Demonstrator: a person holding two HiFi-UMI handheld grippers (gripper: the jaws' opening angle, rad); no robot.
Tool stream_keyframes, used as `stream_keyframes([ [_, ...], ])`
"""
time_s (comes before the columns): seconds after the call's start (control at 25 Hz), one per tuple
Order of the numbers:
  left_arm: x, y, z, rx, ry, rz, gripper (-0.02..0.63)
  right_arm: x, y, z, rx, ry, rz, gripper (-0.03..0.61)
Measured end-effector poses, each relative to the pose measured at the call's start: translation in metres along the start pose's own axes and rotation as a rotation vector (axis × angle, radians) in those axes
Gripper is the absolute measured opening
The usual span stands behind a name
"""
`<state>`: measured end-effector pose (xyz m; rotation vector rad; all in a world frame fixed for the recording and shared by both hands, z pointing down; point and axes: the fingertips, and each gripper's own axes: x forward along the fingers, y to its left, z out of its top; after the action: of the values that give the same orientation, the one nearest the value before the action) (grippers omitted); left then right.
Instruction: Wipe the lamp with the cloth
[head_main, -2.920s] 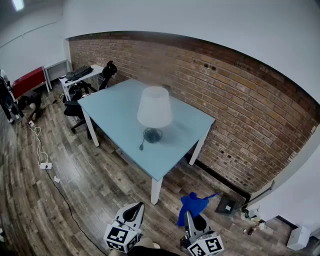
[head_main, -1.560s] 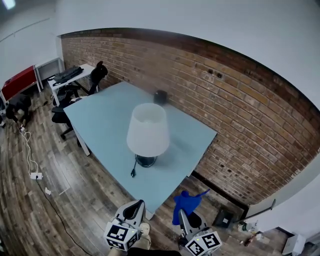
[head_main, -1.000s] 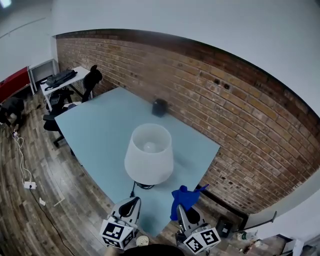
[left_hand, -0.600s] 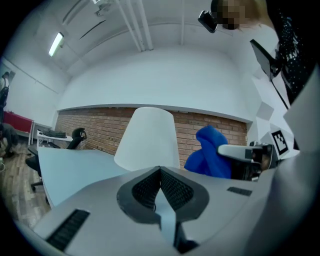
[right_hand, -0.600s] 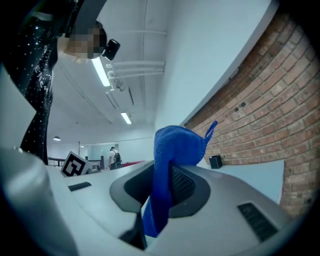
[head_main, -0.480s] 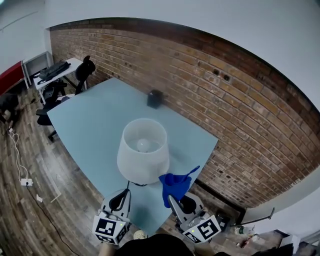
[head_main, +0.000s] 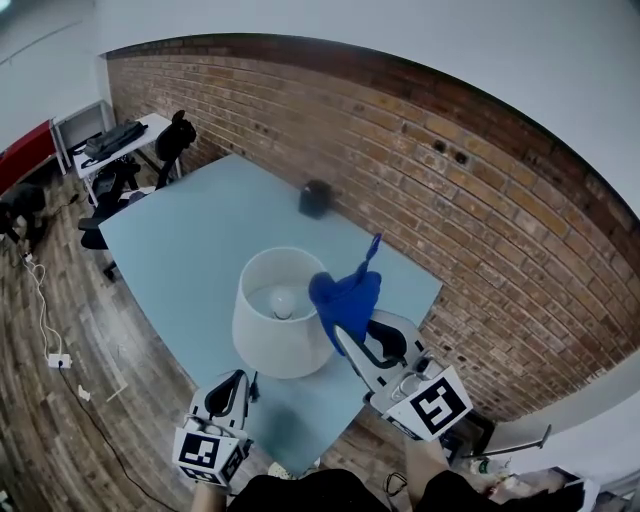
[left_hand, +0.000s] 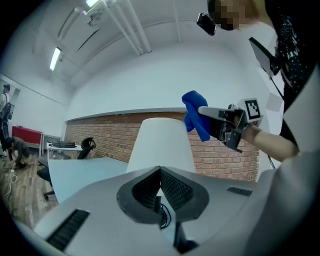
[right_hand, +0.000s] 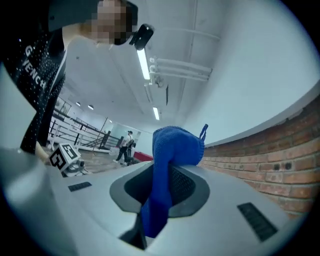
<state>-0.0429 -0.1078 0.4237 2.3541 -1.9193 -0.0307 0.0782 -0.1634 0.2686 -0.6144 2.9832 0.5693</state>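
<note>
A white lamp (head_main: 282, 312) with a wide shade stands on the pale blue table (head_main: 200, 230), its bulb showing through the open top. My right gripper (head_main: 345, 328) is raised beside the shade's right rim, shut on a blue cloth (head_main: 345, 296) that bunches above its tips. The cloth (right_hand: 170, 155) hangs between the jaws in the right gripper view. My left gripper (head_main: 228, 388) is low at the table's near edge, jaws closed with nothing in them; its own view looks up at the lamp shade (left_hand: 161, 144) and the cloth (left_hand: 196, 114).
A small dark box (head_main: 316, 197) sits on the table near the brick wall (head_main: 450, 200). Office chairs (head_main: 120, 190) and a desk (head_main: 115, 140) stand at the far left. A cable and power strip (head_main: 55, 358) lie on the wooden floor.
The view closed in on the table and lamp. My right gripper rose with the cloth from below the table edge up to the shade's right rim. The left gripper stayed low.
</note>
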Motion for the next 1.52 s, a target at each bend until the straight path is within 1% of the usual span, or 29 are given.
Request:
stream_keyframes([
  [0.04,0.002,0.002,-0.001,-0.003,0.003,0.008,0.009,0.006,0.000,-0.006,-0.027,0.022,-0.003,0.066],
  [0.12,0.004,0.006,-0.004,-0.008,0.011,0.020,0.008,0.015,0.002,-0.021,-0.027,0.061,0.004,0.066],
  [0.24,0.009,0.011,-0.004,-0.006,0.017,0.030,0.008,0.016,0.008,-0.040,0.053,0.087,0.022,0.066],
  [0.4,0.015,0.017,-0.005,-0.007,0.023,0.046,0.008,0.009,0.009,-0.056,0.182,0.081,0.043,0.066],
  [0.48,0.017,0.018,-0.007,-0.008,0.027,0.047,0.008,0.005,0.007,-0.066,0.228,0.087,0.044,0.066],
  [0.68,0.020,0.018,-0.011,-0.005,0.042,0.042,0.009,-0.007,0.010,-0.105,0.290,0.167,0.010,0.066],
  [0.88,0.025,0.014,-0.015,-0.012,0.055,0.034,0.008,-0.023,0.018,-0.149,0.358,0.264,-0.003,0.066],
  [1.0,0.026,0.015,-0.015,-0.003,0.057,0.033,0.008,-0.032,0.023,-0.173,0.401,0.321,0.003,0.066],
  [1.08,0.027,0.015,-0.014,-0.003,0.055,0.034,0.008,-0.037,0.023,-0.182,0.449,0.334,0.015,0.066],
  [1.2,0.027,0.015,-0.012,-0.002,0.051,0.040,0.008,-0.044,0.002,-0.176,0.507,0.283,0.001,0.066],
  [1.32,0.025,0.016,-0.012,-0.007,0.052,0.049,0.009,-0.041,-0.036,-0.149,0.524,0.185,-0.004,0.066],
  [1.4,0.025,0.016,-0.010,-0.003,0.046,0.052,0.008,-0.032,-0.061,-0.122,0.529,0.107,0.041,0.066],
  [1.52,0.025,0.016,-0.007,0.004,0.039,0.053,0.008,-0.010,-0.086,-0.080,0.569,0.015,0.172,0.066],
])
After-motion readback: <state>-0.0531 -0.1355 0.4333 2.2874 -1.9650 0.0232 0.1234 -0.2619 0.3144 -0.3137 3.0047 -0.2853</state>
